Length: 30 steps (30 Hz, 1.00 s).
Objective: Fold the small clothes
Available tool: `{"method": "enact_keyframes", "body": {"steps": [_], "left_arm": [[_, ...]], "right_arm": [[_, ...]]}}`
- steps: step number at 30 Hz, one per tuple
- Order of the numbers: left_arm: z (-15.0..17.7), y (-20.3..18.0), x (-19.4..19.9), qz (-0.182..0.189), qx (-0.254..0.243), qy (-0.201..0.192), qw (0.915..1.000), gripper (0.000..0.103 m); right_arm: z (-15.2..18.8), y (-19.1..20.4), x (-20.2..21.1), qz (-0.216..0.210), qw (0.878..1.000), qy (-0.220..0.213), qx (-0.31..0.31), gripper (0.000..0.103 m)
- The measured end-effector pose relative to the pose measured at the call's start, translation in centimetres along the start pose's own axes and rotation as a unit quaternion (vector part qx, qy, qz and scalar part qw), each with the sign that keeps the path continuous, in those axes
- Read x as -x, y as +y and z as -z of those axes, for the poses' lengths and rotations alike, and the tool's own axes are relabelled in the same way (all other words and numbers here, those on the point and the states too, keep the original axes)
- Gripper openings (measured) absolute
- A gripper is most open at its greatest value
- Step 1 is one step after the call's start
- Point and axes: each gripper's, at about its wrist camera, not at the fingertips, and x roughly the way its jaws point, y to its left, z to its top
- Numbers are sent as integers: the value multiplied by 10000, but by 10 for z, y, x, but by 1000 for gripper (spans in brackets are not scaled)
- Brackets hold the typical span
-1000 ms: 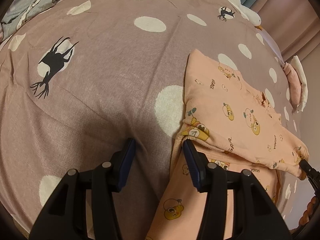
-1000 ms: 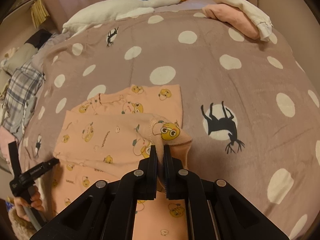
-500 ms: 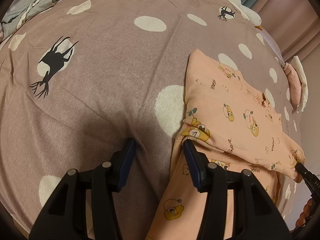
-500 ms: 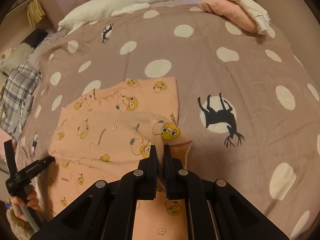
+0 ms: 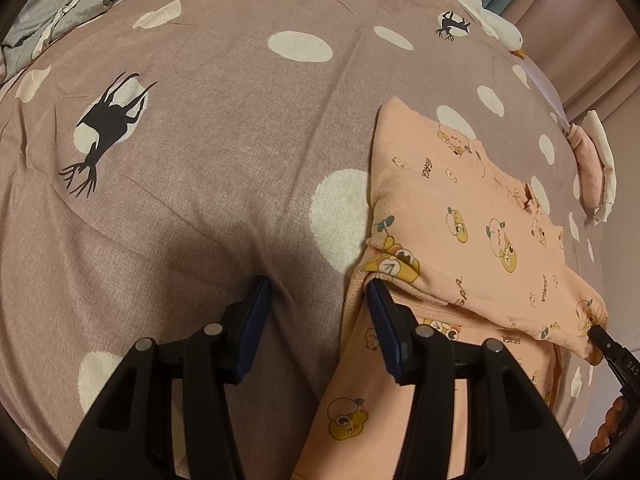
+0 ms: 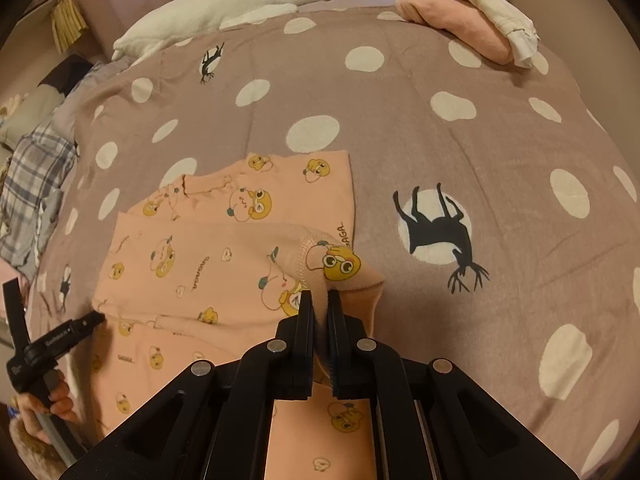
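Note:
A peach garment [image 5: 480,220] printed with yellow cartoon faces lies on the spotted mauve bedspread [image 5: 200,140], with one part folded over the rest. My left gripper [image 5: 318,300] is open over the bedspread. Its right finger [image 5: 382,308] sits under the fold's near left edge, and only bedspread lies between the jaws. In the right wrist view my right gripper [image 6: 320,304] is shut on the raised near right corner of the garment [image 6: 208,248]. The left gripper [image 6: 86,322], held by a hand, shows at the garment's left edge. The right gripper's tip [image 5: 600,334] shows at the fold's far corner.
A white plush goose [image 6: 248,4] lies along the far edge of the bed. Folded pink and white clothes [image 6: 472,20] are stacked at the far right. Plaid and grey clothes [image 6: 32,184] are heaped at the left side, also seen as a pile [image 5: 80,4].
Almost nothing. The right wrist view has tipped slightly, so the garment sits a little higher in it. Both grippers stay where they were.

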Motion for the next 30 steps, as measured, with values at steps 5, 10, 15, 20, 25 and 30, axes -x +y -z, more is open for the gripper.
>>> {"method": "enact_keyframes", "body": {"steps": [5,10,15,20,25,30], "left_arm": [[0,0,0,1,-1,3,10000,52],[0,0,0,-2,-13,1,10000,52],[0,0,0,-12,-20,-1,10000,52],[0,-1,-1,-32,-42,-8,10000,52],[0,-2,-1,-36,-45,-5,10000,52],[0,-2,-1,-44,-54,-7,10000,52]], "right_arm": [[1,-1,-1,3,10000,28,-15,7],[3,-3,-4,4,10000,67,-48,7],[5,-4,-7,9,9999,107,-68,7],[8,-4,-11,42,9998,152,-80,7],[9,-5,-14,72,9998,171,-90,7],[10,-5,-15,75,9998,183,-99,7]]}}
